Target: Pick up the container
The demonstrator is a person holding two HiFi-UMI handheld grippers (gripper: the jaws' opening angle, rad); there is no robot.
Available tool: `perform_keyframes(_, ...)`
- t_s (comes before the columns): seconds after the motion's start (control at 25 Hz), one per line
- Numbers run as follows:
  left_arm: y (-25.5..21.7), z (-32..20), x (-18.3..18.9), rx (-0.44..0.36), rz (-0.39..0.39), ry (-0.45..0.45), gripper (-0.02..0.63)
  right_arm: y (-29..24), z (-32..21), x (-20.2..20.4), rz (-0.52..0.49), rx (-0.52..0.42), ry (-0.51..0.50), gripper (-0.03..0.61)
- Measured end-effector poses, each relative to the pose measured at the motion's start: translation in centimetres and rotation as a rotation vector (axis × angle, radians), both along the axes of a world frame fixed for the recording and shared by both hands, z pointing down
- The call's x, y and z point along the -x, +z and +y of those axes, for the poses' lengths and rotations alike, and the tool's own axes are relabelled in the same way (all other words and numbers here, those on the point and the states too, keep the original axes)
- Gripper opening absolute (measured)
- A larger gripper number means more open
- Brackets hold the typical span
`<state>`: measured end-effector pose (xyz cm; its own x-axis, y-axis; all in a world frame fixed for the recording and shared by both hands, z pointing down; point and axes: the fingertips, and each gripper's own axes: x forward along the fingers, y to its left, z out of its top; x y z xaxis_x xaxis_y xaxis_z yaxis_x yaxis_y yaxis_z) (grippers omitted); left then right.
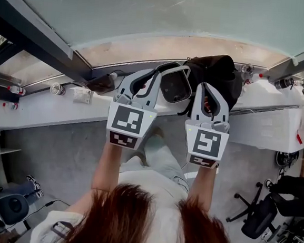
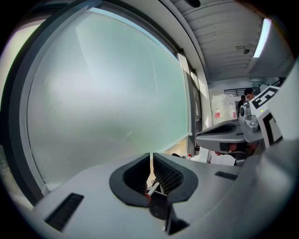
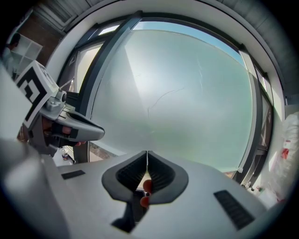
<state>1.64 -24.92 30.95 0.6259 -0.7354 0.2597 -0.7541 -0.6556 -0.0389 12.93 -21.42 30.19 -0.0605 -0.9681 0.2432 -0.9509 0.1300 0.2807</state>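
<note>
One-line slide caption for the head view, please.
Shut and empty, the left gripper and right gripper are held side by side before a white ledge and frosted window.

Office: swivel chair (image 1: pixel 263 215), white counter (image 1: pixel 36 114)

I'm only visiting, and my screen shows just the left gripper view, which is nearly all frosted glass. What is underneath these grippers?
Observer: In the head view the left gripper and the right gripper reach out over a white ledge that runs along the window.
Operator: Is anything lying on that ledge?
Observer: Yes, a black bag sits on it, just beyond the right gripper.
Operator: Is that gripper carrying something?
Observer: No. The right gripper view shows its fingers together, with nothing gripped between them.
</note>
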Motion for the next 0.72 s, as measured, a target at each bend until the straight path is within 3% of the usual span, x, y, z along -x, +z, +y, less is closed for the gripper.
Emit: perform_keyframes(0.72, 7.5, -6.9, -3.3, 0.116, -0.036, -0.050, 0.025, 7.9, -8.4, -3.5, 0.081, 0.132, -0.082, 0.026)
